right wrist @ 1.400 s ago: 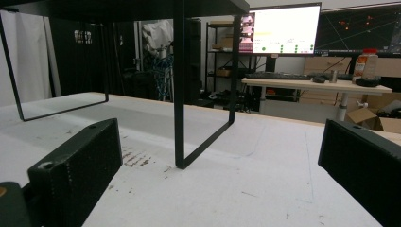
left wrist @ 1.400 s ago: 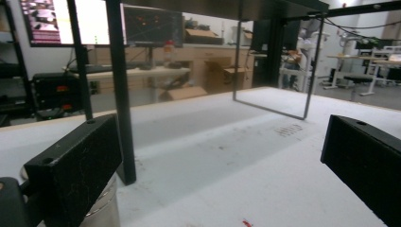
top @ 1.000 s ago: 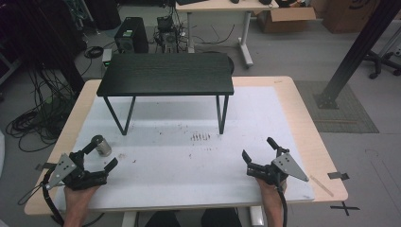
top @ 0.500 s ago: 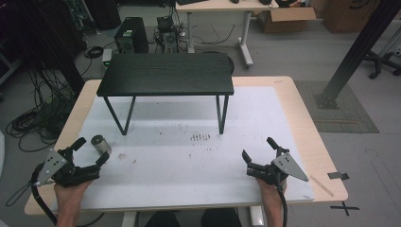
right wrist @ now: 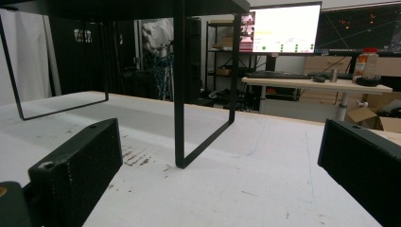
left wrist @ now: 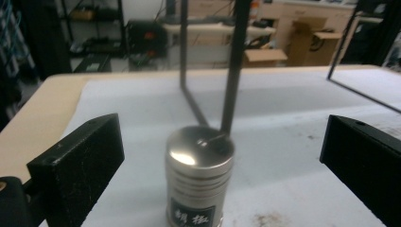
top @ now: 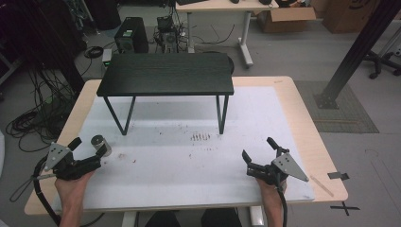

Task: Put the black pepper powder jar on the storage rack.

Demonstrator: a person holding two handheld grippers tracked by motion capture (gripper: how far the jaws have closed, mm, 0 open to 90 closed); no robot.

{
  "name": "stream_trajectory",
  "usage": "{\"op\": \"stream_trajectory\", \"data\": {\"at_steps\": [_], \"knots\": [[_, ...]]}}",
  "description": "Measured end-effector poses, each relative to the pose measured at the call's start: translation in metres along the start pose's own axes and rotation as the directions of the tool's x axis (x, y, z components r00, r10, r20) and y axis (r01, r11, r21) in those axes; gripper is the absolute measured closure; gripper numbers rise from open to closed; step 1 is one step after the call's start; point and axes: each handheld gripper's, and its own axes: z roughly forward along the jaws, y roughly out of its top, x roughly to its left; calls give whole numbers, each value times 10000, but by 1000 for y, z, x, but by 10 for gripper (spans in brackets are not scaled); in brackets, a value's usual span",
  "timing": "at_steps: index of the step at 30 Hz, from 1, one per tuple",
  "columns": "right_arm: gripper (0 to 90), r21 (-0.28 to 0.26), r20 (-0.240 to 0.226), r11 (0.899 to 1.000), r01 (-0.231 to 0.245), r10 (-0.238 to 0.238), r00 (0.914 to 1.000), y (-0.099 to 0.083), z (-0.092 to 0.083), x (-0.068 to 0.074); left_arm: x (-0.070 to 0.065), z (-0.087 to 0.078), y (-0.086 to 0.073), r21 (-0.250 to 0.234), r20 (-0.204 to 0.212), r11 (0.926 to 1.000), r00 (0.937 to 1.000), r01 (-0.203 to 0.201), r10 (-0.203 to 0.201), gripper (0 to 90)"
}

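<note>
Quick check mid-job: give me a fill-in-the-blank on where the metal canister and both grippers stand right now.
1. The small silver metal canister stands ____ on the white mat.
2. It sits between the open fingers of the ____ gripper.
3. The right gripper is open and holds ____.
4. The low black table stands ____ both grippers.

Missing: upright; left; nothing; beyond

Left claw point(top: 88, 150): a black body carrying a grey three-cornered plate with small dark holes, and two blocky black jaws with a matte, finely pitted face. A black cable trails from its rear in a loop. Right claw point(top: 258, 155): the same black build, grey three-cornered plate and black cable. The person's forearms are bare, with no sleeve visible. A brass-coloured fitting shows at each jaw base in the gripper views.
</note>
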Motion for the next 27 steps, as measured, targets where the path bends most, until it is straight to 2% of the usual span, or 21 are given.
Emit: {"op": "stream_trajectory", "data": {"at_steps": [1,2,5,6,12,15,17,27], "knots": [[4,1,-1,10000,-1,1,10000,0,0,0,0,0,0,0,0,10000,10000,0,0,9],[4,3,0,10000,0,0,10000,0,0,0,1,4,-1,288,-141,9996,9999,35,-31,12],[4,6,1,10000,1,-1,10000,0,0,0,1,7,-2,526,-306,9986,9995,-14,30,19],[4,4,2,10000,4,-4,10000,0,0,0,1,11,-3,870,-455,9962,9989,-62,102,31],[5,10,1,10000,-2,2,10000,0,0,0,-1,17,-7,1431,-583,9888,9970,-422,510,116],[5,28,1,10000,-10,10,10000,0,0,0,-1,18,-8,1535,-505,9871,9973,-451,534,176],[5,24,0,10000,-10,10,10000,0,0,0,-1,20,-9,1654,-504,9856,9978,-347,436,187],[6,31,0,10000,-11,11,10000,0,0,0,0,21,-11,1864,-559,9824,9982,-89,196,363]]}}
